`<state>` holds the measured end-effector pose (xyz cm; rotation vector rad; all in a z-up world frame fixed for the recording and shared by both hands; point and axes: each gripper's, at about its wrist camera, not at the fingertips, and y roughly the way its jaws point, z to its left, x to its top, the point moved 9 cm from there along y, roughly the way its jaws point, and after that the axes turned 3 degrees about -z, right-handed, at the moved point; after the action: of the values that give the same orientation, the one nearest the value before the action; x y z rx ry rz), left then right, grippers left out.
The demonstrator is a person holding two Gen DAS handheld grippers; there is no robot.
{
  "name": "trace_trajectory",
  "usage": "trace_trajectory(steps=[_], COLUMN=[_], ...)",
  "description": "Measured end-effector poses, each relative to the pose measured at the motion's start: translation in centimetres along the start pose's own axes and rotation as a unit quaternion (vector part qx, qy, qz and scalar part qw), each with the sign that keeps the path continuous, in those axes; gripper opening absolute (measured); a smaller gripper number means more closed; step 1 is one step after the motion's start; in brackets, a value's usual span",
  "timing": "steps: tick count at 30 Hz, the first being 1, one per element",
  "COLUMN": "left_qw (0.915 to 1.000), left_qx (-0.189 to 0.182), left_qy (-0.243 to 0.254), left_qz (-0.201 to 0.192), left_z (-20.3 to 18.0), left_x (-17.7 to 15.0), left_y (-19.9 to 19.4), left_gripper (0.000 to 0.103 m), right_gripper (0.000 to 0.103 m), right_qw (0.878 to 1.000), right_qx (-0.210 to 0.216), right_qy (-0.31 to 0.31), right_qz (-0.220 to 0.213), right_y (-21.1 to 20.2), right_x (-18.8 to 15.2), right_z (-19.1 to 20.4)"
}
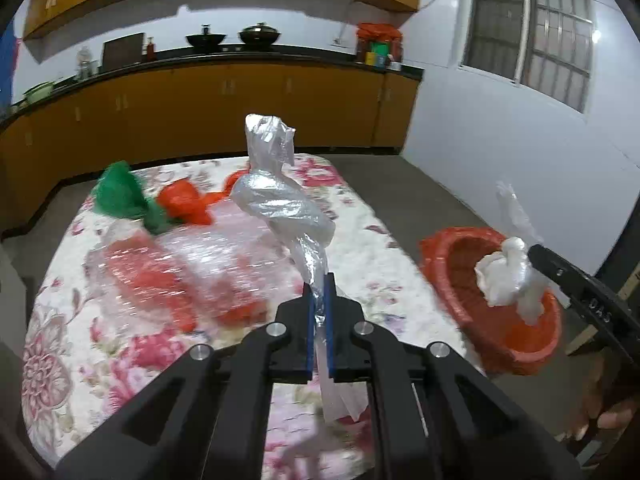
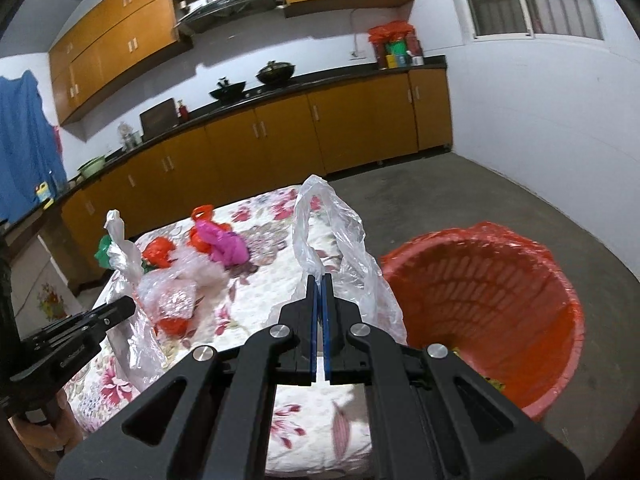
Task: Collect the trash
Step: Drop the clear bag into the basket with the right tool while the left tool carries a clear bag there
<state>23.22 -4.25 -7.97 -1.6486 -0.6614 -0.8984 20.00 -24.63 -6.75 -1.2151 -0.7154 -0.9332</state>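
While my left gripper (image 1: 320, 292) pinches a twisted clear plastic bag (image 1: 280, 200) that stands up above the floral table (image 1: 72, 320), my right gripper (image 2: 319, 292) is clamped on a second clear bag (image 2: 340, 236) just beside the red bin (image 2: 520, 280).

Edges first: the bin stands on the grey floor (image 2: 460, 192) off the table's right edge, its rim touching or nearly touching the cloth; I cannot tell which. Beyond the table's far edge, bare floor runs to the orange cabinets (image 2: 280, 140), and more floor lies open between the bin and the white wall (image 2: 540, 120).

Hard to read: the table's middle is motion-blurred in the left view, so the crinkled clear wrap (image 1: 192, 264) with red under it has no clean outline. The bin's bottom is mostly hidden by my right gripper's body; only yellow-green scraps show there. The table's near edge is cut off by both grippers.

Count: two clear bags held, one per gripper; on the table one green bag (image 1: 120, 196), one pink bag (image 2: 228, 244), at least two orange-red bags (image 2: 160, 252), one heap of clear wrap. One bin.
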Motion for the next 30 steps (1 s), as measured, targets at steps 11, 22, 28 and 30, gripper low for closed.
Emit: trace_trajectory(steps=[11,22,28,30], left_qw=[0.9976,0.9907,0.987,0.9857], left_qx=[-0.058,-0.117,-0.138,-0.145], left_qy=[0.037,0.067,0.075,0.077], left_qz=[0.007,0.021,0.033,0.037], left_z=[-6.8,-13.9,-16.3,-16.7], left_x=[0.3,0.5,-0.1,-0.2], left_y=[2.1,4.8,6.3,6.9], left_gripper=[0.006,0.006,0.006,0.006], right_gripper=[0.003,0.003,0.003,0.003], right_qw=[0.999,0.996,0.995,0.994], right_qx=[-0.039,-0.067,-0.075,-0.076], right_qy=[0.027,0.056,0.065,0.069], right_qz=[-0.016,-0.021,-0.023,-0.023], right_y=[-1.0,-0.8,-0.7,-0.6], right_x=[0.9,1.4,1.4,1.7], right_z=[-4.9,-9.5,-10.8,-11.2])
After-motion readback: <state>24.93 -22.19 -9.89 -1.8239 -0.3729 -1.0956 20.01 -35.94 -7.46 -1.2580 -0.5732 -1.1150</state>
